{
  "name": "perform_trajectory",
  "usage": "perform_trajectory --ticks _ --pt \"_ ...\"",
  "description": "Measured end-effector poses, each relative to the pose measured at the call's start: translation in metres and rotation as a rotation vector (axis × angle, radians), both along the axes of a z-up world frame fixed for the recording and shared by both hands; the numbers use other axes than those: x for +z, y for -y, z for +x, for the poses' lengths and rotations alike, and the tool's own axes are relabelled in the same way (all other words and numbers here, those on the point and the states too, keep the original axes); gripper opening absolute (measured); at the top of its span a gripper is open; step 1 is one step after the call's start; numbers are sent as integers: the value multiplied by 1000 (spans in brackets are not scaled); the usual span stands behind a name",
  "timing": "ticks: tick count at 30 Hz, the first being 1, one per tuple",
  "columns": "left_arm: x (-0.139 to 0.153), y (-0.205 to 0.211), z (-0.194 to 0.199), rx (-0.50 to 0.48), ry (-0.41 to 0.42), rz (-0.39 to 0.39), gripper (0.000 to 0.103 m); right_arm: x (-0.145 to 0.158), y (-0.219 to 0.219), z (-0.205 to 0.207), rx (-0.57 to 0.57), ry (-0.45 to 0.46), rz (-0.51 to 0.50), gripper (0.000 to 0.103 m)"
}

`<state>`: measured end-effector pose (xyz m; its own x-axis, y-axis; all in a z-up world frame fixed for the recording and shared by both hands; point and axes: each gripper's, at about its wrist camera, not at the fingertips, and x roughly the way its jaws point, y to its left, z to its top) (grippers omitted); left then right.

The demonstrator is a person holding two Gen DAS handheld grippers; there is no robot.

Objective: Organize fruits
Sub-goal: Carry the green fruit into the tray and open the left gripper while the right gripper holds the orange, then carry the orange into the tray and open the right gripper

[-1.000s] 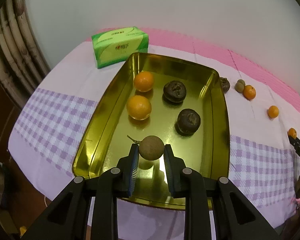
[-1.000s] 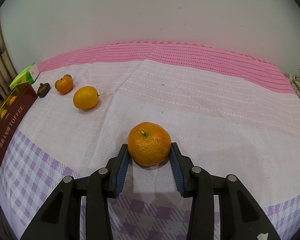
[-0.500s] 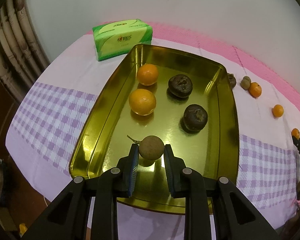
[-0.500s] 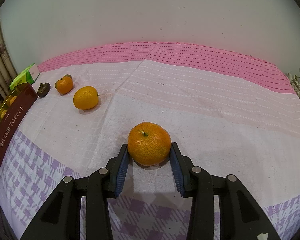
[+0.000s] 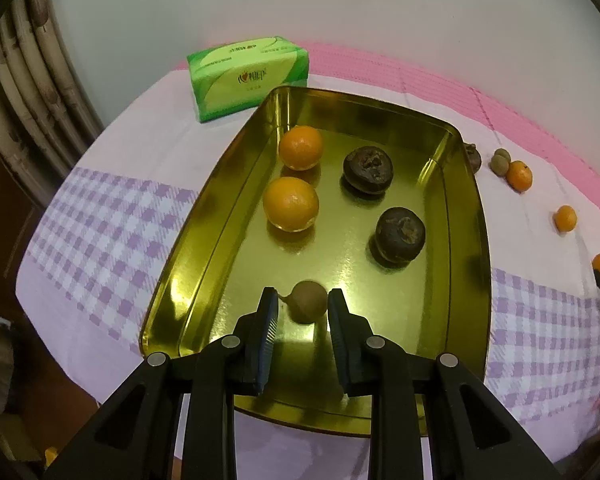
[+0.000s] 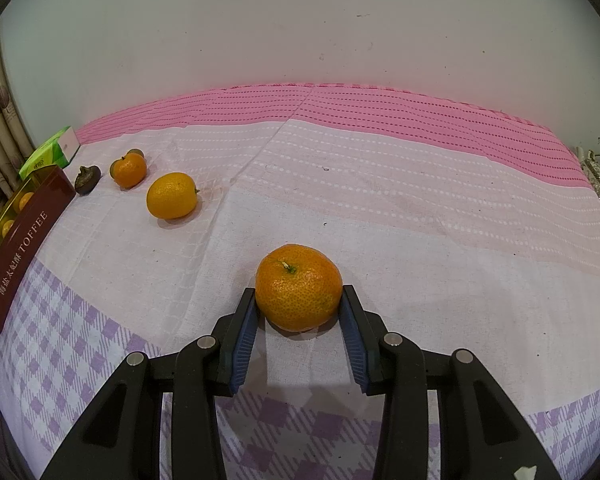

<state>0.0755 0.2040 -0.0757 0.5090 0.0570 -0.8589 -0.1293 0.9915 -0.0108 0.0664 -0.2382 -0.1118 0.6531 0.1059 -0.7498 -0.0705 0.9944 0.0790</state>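
Observation:
In the left wrist view a gold tray (image 5: 204,236) holds two oranges (image 5: 301,148) (image 5: 291,204) and two dark wrinkled fruits (image 5: 368,170) (image 5: 400,235). A small brown longan (image 5: 309,307) lies low on the tray floor between the tips of my left gripper (image 5: 303,300). The jaws stand narrow, with a slit between the left pad and the longan. In the right wrist view my right gripper (image 6: 299,300) is shut on a mandarin (image 6: 299,288) that rests on the cloth, both pads against its sides.
A green tissue pack (image 5: 248,76) stands behind the tray. Loose on the cloth lie an orange (image 6: 172,195), a small mandarin (image 6: 129,170) and a dark fruit (image 6: 87,179), beside the tray's brown "TOFFEE" side (image 6: 24,248). The wall is close behind the table.
The longan has slipped out of the left pads and looks smaller and lower, its stem now pointing left. The left view shifted slightly over the tray. The right gripper and mandarin have not moved.

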Motion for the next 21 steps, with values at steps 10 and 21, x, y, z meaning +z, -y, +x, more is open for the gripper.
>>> perform_trajectory --ticks 10,21 --pt "1 5 -1 -9 1 33 28 0 0 0 0 0 0 38" --pt "15 14 -10 -24 35 97 45 0 -8 -3 -23 -9 -42 38"
